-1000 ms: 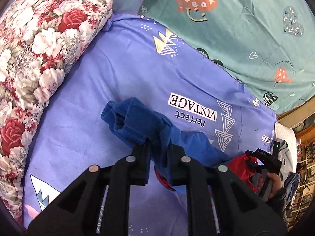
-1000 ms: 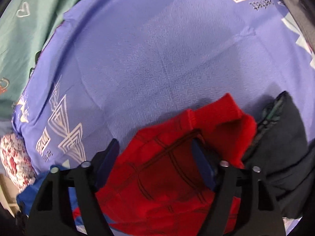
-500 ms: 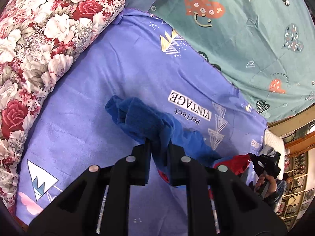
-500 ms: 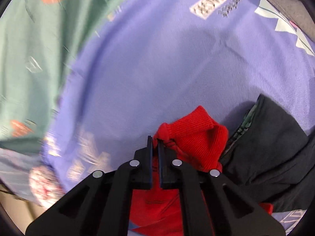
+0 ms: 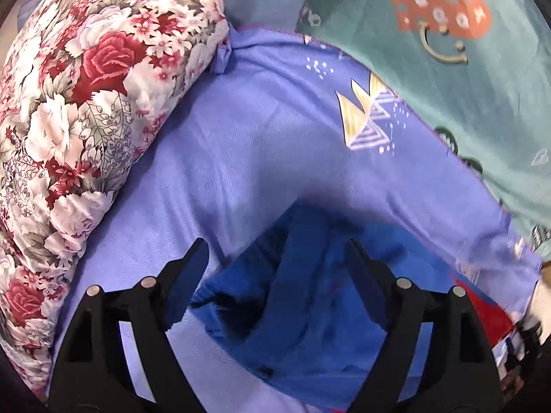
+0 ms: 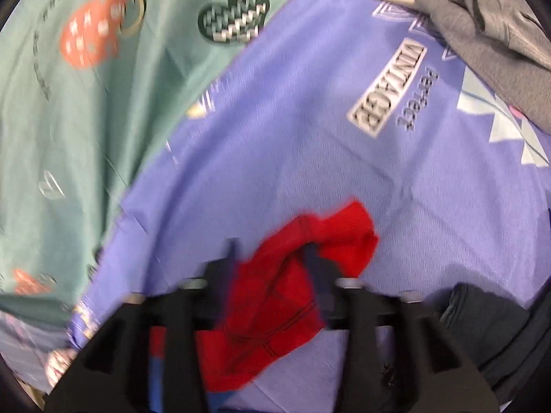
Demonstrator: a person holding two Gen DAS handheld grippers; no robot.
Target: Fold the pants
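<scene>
Your left hand-held gripper [image 5: 275, 261] hangs over the bed, its black jaws spread wide after just opening, with the blue leg of the red-and-blue knit pants [image 5: 310, 303] lying loose between them and gripped by neither pad. To its left, a long bolster pillow in a red-and-white rose print [image 5: 75, 110] curves along the edge of the periwinkle bedsheet printed with triangles and a "Perfect VINTAGE" label [image 5: 248, 144]. Beyond the sheet, to the right, spreads a teal blanket patterned with hearts [image 5: 482, 103].

Your right hand-held gripper [image 6: 272, 258] stands partly open, its jaws having just parted; the red cuffed end of the pants [image 6: 292, 275] bunches between them, though motion blur hides whether the pads touch the cloth. The garment lies crumpled on the sheet, blue end at your left, red end at your right. Right of the red fabric sits a dark folded garment [image 6: 482, 327]; a grey one [image 6: 489, 34] lies at the sheet's far right edge.
</scene>
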